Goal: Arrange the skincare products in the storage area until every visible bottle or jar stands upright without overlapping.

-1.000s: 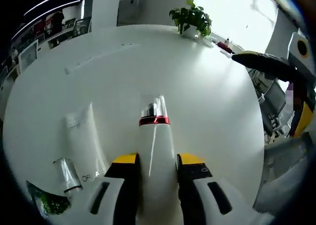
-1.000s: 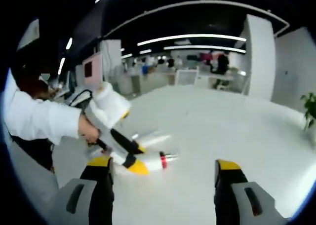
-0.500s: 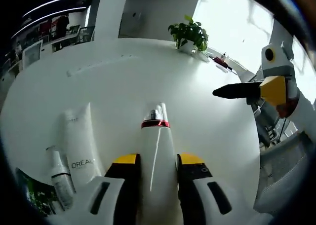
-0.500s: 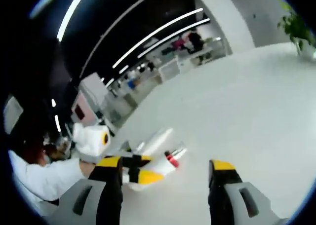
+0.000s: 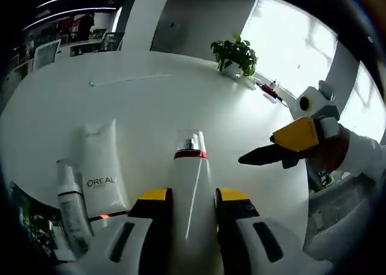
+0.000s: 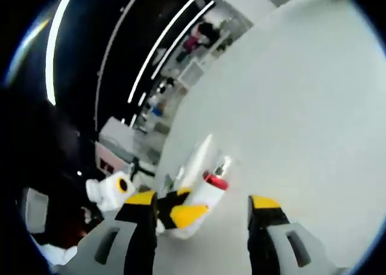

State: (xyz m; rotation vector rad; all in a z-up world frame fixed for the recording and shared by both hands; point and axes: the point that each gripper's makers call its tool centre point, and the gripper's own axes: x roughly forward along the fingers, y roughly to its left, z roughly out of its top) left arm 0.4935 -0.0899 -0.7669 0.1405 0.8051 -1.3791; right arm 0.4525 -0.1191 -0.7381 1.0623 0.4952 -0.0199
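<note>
My left gripper (image 5: pixel 193 193) is shut on a white bottle (image 5: pixel 189 172) with a red band and a clear cap, which points away along the jaws. Left of it on the white table (image 5: pixel 151 106) lie a white L'Oreal tube (image 5: pixel 99 173) and a small bottle with a clear cap (image 5: pixel 69 204). The right gripper (image 5: pixel 265 154) reaches in from the right, its dark tip a little to the right of the held bottle's cap. In the right gripper view my right gripper (image 6: pixel 202 201) is open, and beyond its jaws are the red-banded bottle (image 6: pixel 211 187) and the white tube (image 6: pixel 199 157).
A potted plant (image 5: pixel 235 50) stands at the table's far edge near bright windows. Something green (image 5: pixel 30 239) sits at the near left by the small bottle. A person's sleeve (image 5: pixel 362 157) follows the right gripper. Office desks and ceiling lights (image 6: pixel 151 64) lie beyond the table.
The right gripper has come down and leftward toward the held bottle's cap. Both views have tilted with the hands. My left gripper keeps its hold on the bottle.
</note>
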